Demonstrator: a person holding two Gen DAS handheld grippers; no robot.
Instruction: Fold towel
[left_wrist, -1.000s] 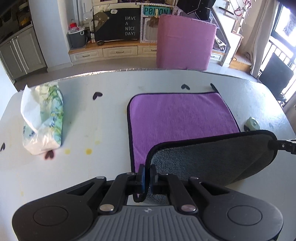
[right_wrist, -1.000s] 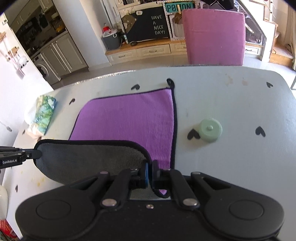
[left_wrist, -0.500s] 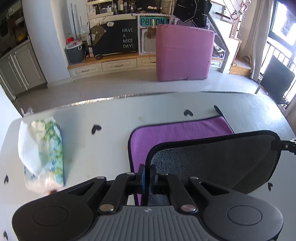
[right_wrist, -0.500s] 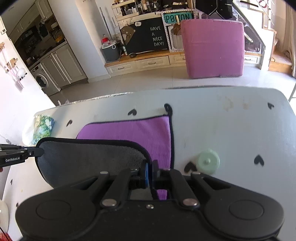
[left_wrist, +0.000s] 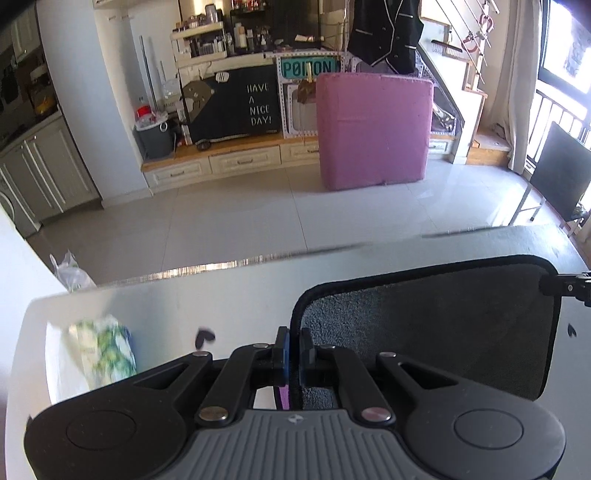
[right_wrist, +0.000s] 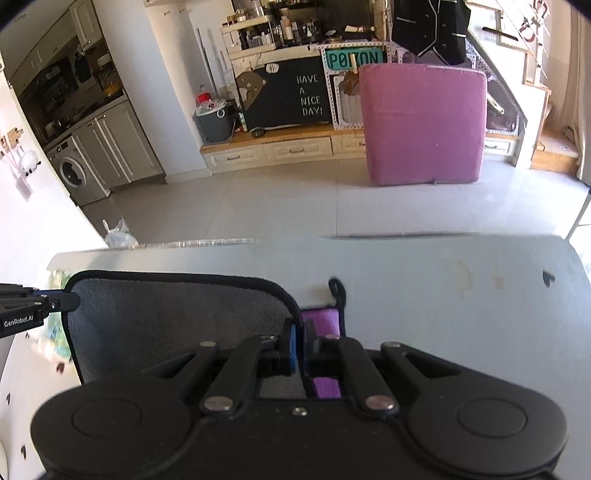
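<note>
Low in both frames, each claw, left (left_wrist: 291, 349) and right (right_wrist: 300, 341), pinches a corner of the towel (left_wrist: 424, 325), lifted over the table (right_wrist: 443, 280). I think the first fold is halfway. Next, lay this edge evenly on the far edge.

- Left gripper (left_wrist: 291, 347): lower centre of its own view, jaws closed on the towel (left_wrist: 424, 325) edge.
- Right gripper (right_wrist: 300, 341): lower centre of its own view, jaws closed on the opposite corner.

white heart-dotted table (right_wrist: 461, 295) under towel (right_wrist: 321, 319) and tissue pack (left_wrist: 103, 350)
</note>
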